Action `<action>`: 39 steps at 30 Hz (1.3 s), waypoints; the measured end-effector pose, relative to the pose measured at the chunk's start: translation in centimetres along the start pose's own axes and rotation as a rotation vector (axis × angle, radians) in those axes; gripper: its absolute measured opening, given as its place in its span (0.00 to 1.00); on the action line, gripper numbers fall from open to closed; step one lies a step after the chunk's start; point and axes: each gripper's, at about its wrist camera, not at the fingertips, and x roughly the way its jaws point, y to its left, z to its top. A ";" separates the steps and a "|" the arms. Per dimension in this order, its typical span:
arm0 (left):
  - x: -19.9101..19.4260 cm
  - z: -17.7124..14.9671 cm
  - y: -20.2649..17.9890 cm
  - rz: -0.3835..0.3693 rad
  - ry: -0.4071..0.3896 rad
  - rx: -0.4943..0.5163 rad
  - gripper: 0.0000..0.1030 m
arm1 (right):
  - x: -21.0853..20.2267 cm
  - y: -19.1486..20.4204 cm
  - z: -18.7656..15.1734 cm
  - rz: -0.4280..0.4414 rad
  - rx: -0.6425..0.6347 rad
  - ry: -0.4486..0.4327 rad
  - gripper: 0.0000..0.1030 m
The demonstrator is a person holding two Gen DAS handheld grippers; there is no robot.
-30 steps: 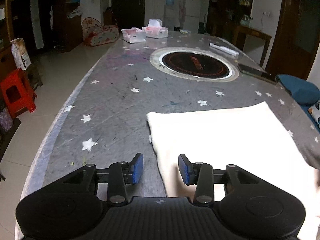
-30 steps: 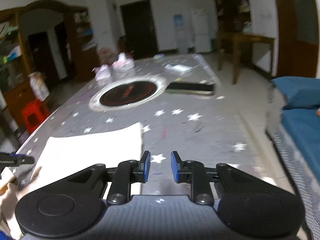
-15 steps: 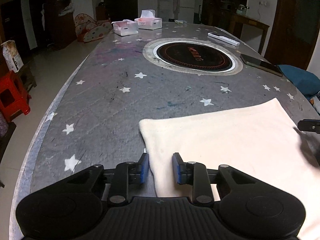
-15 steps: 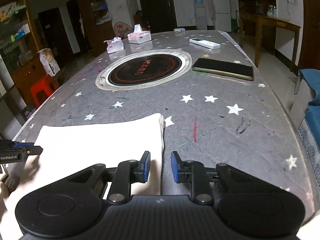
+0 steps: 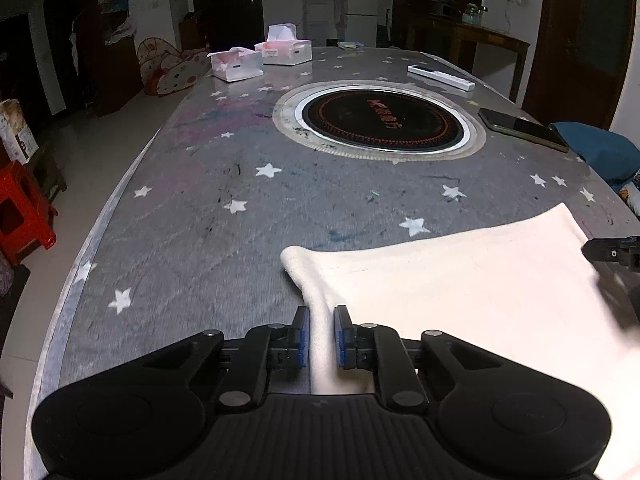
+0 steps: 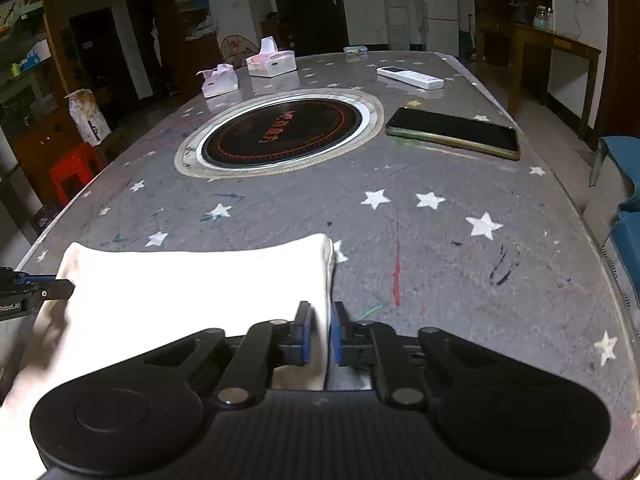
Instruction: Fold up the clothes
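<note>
Evidently the whole move hangs on the cream garment [image 5: 460,292], which lies flat on the near end of the star-patterned table [image 5: 208,208], its long axis running side to side between the two tools. The left gripper [image 5: 320,336] has the garment's left edge between its fingers, cloth stretching off toward 2 o'clock; the right gripper [image 6: 320,334] has the right edge, cloth spreading toward 10 o'clock. Both pairs of fingers sit nearly closed on fabric, low and level, pointing at 12 o'clock toward the round hob [image 6: 280,132]. Neither hand is nearer; the grip looks symmetric.
</note>
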 end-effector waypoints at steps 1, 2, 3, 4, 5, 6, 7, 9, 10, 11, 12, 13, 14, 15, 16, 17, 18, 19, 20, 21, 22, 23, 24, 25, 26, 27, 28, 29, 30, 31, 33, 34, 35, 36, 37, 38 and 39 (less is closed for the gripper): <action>0.2 0.3 -0.1 0.002 -0.001 0.002 0.14 | 0.1 0.0 0.1 -0.003 -0.004 0.000 0.05; 0.5 0.5 -0.1 0.004 -0.003 0.005 0.14 | 0.3 0.1 0.2 -0.007 -0.008 -0.002 0.05; 0.7 0.8 -0.2 0.006 -0.003 0.008 0.14 | 0.4 0.1 0.3 -0.012 -0.013 -0.003 0.05; 1.0 1.1 -0.2 0.008 -0.004 0.009 0.14 | 0.6 0.1 0.5 -0.017 -0.015 -0.004 0.05; 1.3 1.3 -0.2 0.010 -0.005 0.010 0.14 | 0.8 0.1 0.7 -0.020 -0.017 -0.004 0.05; 1.6 1.6 -0.2 0.011 -0.006 0.010 0.14 | 1.0 0.1 0.9 -0.024 -0.018 -0.005 0.05; 1.9 1.8 -0.2 0.013 -0.007 0.010 0.14 | 1.2 0.1 1.2 -0.028 -0.019 -0.005 0.05; 2.5 2.5 -0.2 0.017 -0.009 0.011 0.14 | 1.7 -0.1 1.7 -0.037 -0.018 -0.005 0.05; 2.8 2.8 -0.2 0.019 -0.010 0.014 0.14 | 2.0 -0.1 2.0 -0.040 -0.018 -0.005 0.05; 3.1 3.1 -0.1 0.022 -0.012 0.017 0.14 | 2.3 -0.2 2.2 -0.043 -0.019 -0.004 0.05; 3.4 3.4 -0.1 0.024 -0.013 0.019 0.14 | 2.6 -0.2 2.5 -0.046 -0.020 -0.003 0.05; 3.7 3.6 -0.1 0.027 -0.014 0.020 0.14 | 3.0 -0.3 2.9 -0.049 -0.022 -0.002 0.05; 4.1 4.0 0.0 0.030 -0.015 0.019 0.14 | 3.3 -0.3 3.2 -0.052 -0.024 -0.001 0.05; 4.3 4.2 0.0 0.033 -0.016 0.017 0.14 | 3.6 -0.3 3.5 -0.055 -0.029 -0.001 0.05; 4.7 4.5 0.1 0.036 -0.017 0.016 0.14 | 3.9 -0.3 3.8 -0.058 -0.033 0.000 0.05; 5.0 4.8 0.1 0.038 -0.019 0.016 0.14 | 4.2 -0.2 4.1 -0.061 -0.037 0.000 0.05; 5.2 5.1 0.1 0.041 -0.021 0.020 0.14 | 4.5 -0.2 4.3 -0.063 -0.041 0.000 0.05; 5.5 5.3 0.0 0.044 -0.024 0.025 0.14 | 4.8 -0.2 4.5 -0.066 -0.044 -0.001 0.05; 5.7 5.5 -0.1 0.048 -0.026 0.033 0.14 | 5.0 -0.2 4.7 -0.069 -0.047 -0.002 0.05; 5.9 5.7 -0.2 0.051 -0.029 0.041 0.14 | 5.2 -0.2 4.9 -0.072 -0.049 -0.003 0.05; 6.2 6.0 -0.2 0.054 -0.031 0.047 0.14 | 5.4 -0.2 5.1 -0.074 -0.052 -0.004 0.05; 6.4 6.2 -0.3 0.057 -0.033 0.053 0.14 | 5.6 -0.2 5.3 -0.075 -0.054 -0.005 0.05; 6.7 6.5 -0.3 0.059 -0.034 0.055 0.14 | 5.7 -0.2 5.4 -0.077 -0.056 -0.006 0.05; 7.0 6.8 -0.2 0.060 -0.037 0.057 0.14 | 6.0 -0.2 5.6 -0.078 -0.058 -0.008 0.05; 7.2 7.0 -0.1 0.062 -0.039 0.059 0.14 | 6.1 -0.3 5.8 -0.080 -0.060 -0.008 0.05; 7.4 7.2 0.0 0.064 -0.042 0.056 0.14 | 6.3 -0.3 6.0 -0.083 -0.062 -0.009 0.05; 7.6 7.3 0.1 0.067 -0.044 0.051 0.14 | 6.5 -0.4 6.2 -0.086 -0.066 -0.010 0.05; 7.8 7.5 0.2 0.069 -0.046 0.047 0.16 | 6.6 -0.4 6.4 -0.087 -0.067 -0.010 0.05; 7.8 7.6 0.2 0.071 -0.047 0.045 0.17 | 6.8 -0.5 6.5 -0.087 -0.067 -0.009 0.05; 7.9 7.6 0.3 0.071 -0.048 0.042 0.17 | 6.8 -0.5 6.6 -0.085 -0.071 -0.009 0.05; 7.7 7.5 0.3 0.073 -0.050 0.042 0.17 | 6.8 -0.5 6.6 -0.082 -0.080 -0.008 0.05; 7.6 7.4 0.3 0.073 -0.050 0.043 0.17 | 6.7 -0.4 6.6 -0.080 -0.085 -0.008 0.06; 7.5 7.3 0.3 0.073 -0.049 0.042 0.17 | 6.5 -0.4 6.5 -0.079 -0.090 -0.009 0.06; 7.2 7.1 0.2 0.070 -0.047 0.041 0.17 | 6.3 -0.4 6.4 -0.075 -0.091 -0.007 0.06; 6.9 6.9 0.2 0.066 -0.046 0.040 0.17 | 6.1 -0.4 6.3 -0.071 -0.093 -0.007 0.06; 6.6 6.7 0.1 0.063 -0.045 0.039 0.17 | 5.7 -0.3 6.2 -0.068 -0.096 -0.008 0.06; 6.1 6.4 0.0 0.057 -0.047 0.043 0.17 | 5.4 -0.2 6.1 -0.064 -0.098 -0.009 0.07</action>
